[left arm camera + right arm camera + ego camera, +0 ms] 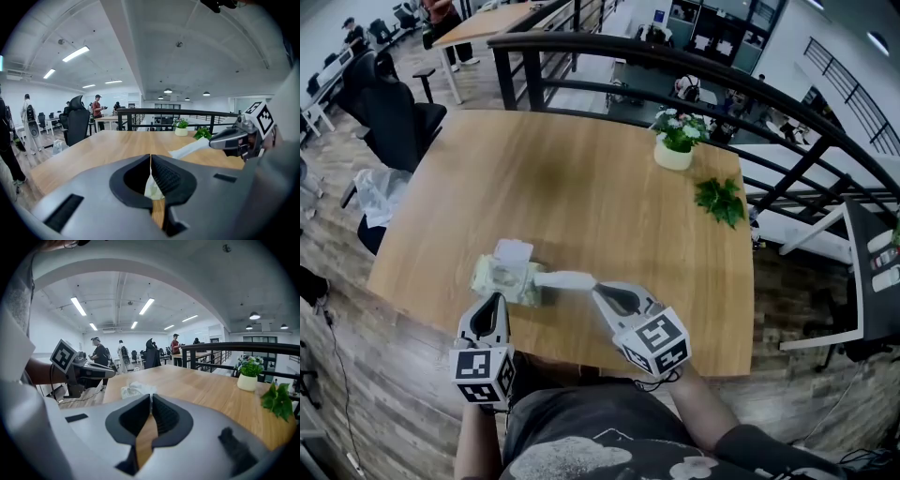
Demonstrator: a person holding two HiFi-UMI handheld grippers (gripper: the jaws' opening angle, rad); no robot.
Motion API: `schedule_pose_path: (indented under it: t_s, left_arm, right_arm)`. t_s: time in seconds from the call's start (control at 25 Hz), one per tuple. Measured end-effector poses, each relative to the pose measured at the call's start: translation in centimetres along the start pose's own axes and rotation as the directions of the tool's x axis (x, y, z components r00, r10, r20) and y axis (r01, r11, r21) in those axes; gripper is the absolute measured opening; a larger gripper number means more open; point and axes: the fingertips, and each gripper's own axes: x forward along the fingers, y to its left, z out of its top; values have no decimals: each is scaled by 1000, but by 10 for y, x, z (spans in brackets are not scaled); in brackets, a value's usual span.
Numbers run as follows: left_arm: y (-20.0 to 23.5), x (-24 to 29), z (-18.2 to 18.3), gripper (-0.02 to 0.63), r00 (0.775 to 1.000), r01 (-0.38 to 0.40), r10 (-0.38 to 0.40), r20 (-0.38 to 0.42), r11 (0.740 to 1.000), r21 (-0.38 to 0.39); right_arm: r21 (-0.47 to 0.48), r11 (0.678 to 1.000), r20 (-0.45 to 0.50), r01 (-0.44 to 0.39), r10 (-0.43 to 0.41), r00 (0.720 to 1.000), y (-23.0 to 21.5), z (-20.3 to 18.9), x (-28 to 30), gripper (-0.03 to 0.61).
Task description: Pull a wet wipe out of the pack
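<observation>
Left hand-held gripper [151, 161] pinches the pack [153, 189], clear only in its own view; right hand-held gripper [600, 290] clamps the wipe [565, 279]

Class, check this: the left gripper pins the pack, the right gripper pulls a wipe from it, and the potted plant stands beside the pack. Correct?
No. The head view shows the potted plant at the far edge of the table, well away from the pack. The left gripper pins the pack; the right gripper pulls a wipe.
</observation>
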Motion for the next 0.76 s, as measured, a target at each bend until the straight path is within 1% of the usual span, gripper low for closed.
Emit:
schedule_pose_path:
  t_s: [0.2,0.48,0.76]
  left_arm:
    - [-3,5,3,17,1000,10,-10,1,1000,4]
    - [-7,12,5,17,1000,27,-27,9,1000,-5]
    - [-12,16,1,15,999,51,-51,-17,999,9]
  right_arm:
    - [1,1000,-27,5,-5,1000,-4,-10,1,35]
    - [-1,1000,-33,4,-4,999,-4,-8,3,35]
    - [-12,1000,-32,-7,7,999,-7,-3,5,35]
